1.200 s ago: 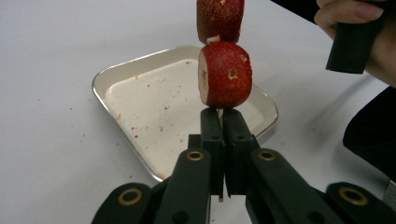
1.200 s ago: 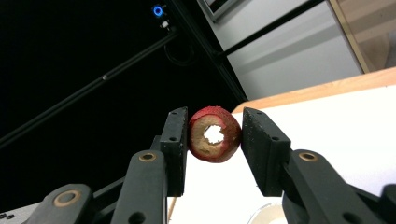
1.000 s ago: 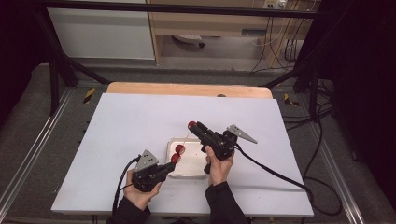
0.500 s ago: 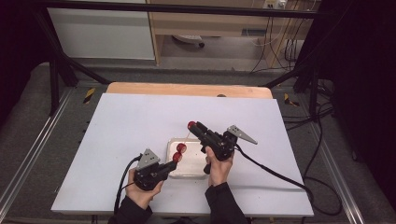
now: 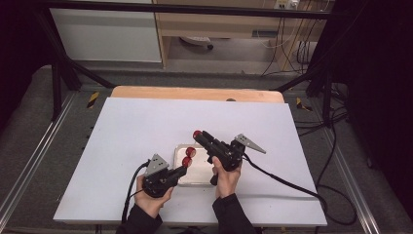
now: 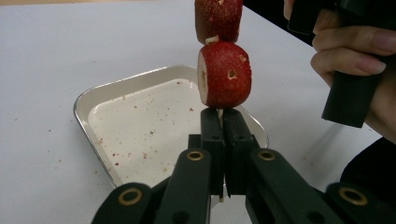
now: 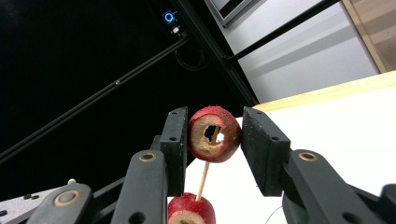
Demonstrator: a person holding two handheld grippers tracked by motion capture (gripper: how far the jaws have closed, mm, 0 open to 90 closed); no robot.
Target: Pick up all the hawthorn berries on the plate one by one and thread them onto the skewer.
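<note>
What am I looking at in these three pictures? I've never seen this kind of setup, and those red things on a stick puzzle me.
A person sits at a white table and holds a hand tool with two black jaws in each hand. The high view looks down from above; the other two pictures come from small cameras riding on each tool.

The left gripper is shut on a thin wooden stick, with two red fruit pieces threaded above it. The right gripper is shut on a third fruit piece, cored like a ring, with the stick's tip showing through its hole.

Under the tools lies a shallow white tray speckled with red crumbs.
</note>
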